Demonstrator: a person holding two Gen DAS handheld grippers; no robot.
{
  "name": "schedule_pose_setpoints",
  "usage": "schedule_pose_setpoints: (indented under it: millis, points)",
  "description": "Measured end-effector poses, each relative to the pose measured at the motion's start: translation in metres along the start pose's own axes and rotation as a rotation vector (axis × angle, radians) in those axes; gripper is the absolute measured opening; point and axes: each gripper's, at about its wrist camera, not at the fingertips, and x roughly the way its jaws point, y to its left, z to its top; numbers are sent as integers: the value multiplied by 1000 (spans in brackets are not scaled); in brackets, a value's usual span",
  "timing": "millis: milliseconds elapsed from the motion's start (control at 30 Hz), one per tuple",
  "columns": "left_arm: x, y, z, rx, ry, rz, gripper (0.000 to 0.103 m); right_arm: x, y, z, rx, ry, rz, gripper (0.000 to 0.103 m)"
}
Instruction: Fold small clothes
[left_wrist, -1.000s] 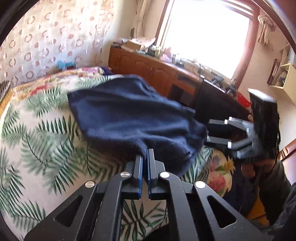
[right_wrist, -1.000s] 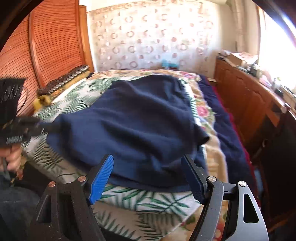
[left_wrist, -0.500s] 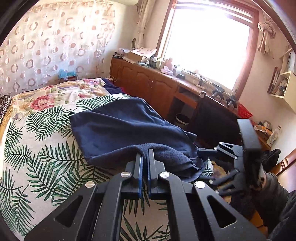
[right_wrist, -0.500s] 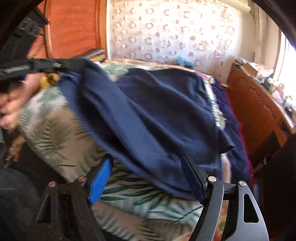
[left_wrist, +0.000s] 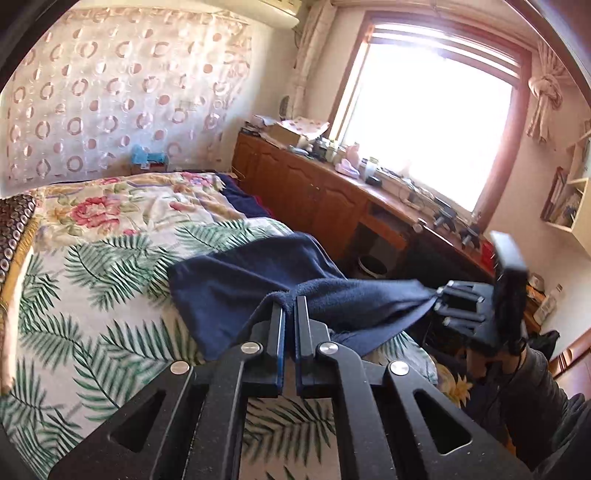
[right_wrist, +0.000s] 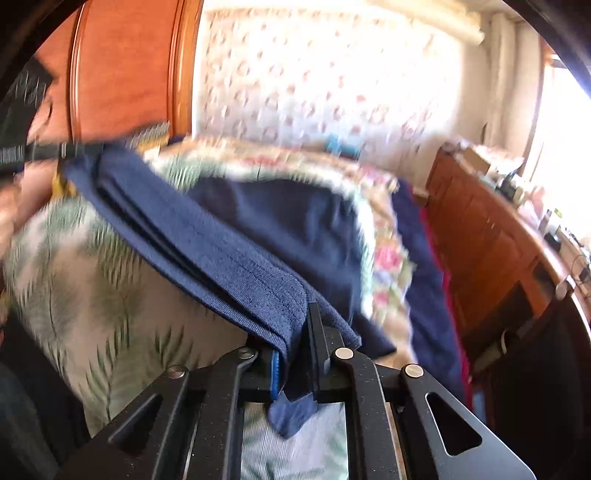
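The left gripper (left_wrist: 290, 306) is pinching one edge of the navy garment (left_wrist: 236, 284), while the right gripper (right_wrist: 299, 332) is closing its jaws on another edge (cloth between them). The garment is stretching between both, its far part lying on the leaf-print bedspread (left_wrist: 92, 295).

Left wrist view: close behind the left gripper (left_wrist: 290, 306), angled down over the bed (left_wrist: 92, 280) toward the window (left_wrist: 428, 125). Right wrist view: close behind the right gripper (right_wrist: 295, 332), facing the headboard (right_wrist: 125, 66) and curtain. Both views share the cloth (left_wrist: 258, 280), bed and cabinets (right_wrist: 491, 236).
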Motion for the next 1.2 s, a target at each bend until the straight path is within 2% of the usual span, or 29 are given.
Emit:
schedule_pose_setpoints:
  millis: [100, 233, 333, 467, 567, 767, 800, 833, 900, 933, 1000, 1067, 1200]
  points:
    - [8, 14, 13, -7, -5, 31, 5, 0, -1, 33, 19, -75, -8, 10]
    - [27, 43, 30, -43, 2, 69, 5, 25, 2, 73, 3, -109, -5, 10]
    - [47, 65, 36, -76, 31, 92, 5, 53, 5, 95, -5, -100, 7, 10]
    - [66, 80, 39, -82, 60, 103, 5, 85, 0, 108, -6, -65, 21, 10]
    - [81, 90, 40, -92, 87, 104, 5, 97, -9, 108, -6, -44, 34, 10]
    - [97, 103, 46, -119, 125, 115, 5, 111, -31, 129, 20, 5, 57, 10]
    - [96, 102, 47, -117, 124, 114, 6, 115, -32, 133, 26, 13, 62, 14]
    - [96, 102, 47, -111, 122, 115, 12, 117, -34, 138, 30, 15, 64, 16]
    - [94, 100, 49, -96, 112, 134, 29, 119, -37, 145, 37, 11, 56, 29]
    - [92, 101, 49, -89, 100, 142, 41, 119, -37, 149, 41, 6, 48, 34]
    - [88, 100, 50, -80, 80, 142, 44, 122, -44, 158, 67, -14, 45, 53]
    - [90, 102, 51, -85, 83, 143, 45, 124, -52, 166, 102, -30, 52, 56]
    - [101, 104, 46, -76, 129, 161, 45, 123, -63, 176, 129, -37, -8, 56]
